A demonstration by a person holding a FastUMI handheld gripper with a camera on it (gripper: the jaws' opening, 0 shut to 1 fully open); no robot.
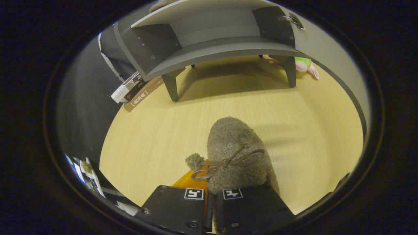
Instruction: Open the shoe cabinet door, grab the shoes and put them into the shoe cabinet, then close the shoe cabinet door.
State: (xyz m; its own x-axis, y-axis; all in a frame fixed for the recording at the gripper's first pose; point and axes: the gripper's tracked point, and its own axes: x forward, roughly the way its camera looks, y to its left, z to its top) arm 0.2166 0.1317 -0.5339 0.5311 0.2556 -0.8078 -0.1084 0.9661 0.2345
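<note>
One fuzzy shoe (235,153) rides pinched in the closed gripper (214,195); aim level (bow forward) into the open cabinet (212,49).

Grey-brown fuzzy shoe (236,153), bow and pompom on its top, toe pointing away, heel end tucked between the nearly closed fingers of the gripper (211,199). Well beyond, grey shoe cabinet (215,49) standing on short legs, door (196,8) open, inner shelf bare.

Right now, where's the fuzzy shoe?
The fuzzy shoe is pinched in the gripper, over the wooden floor, short of the open shoe cabinet.
</note>
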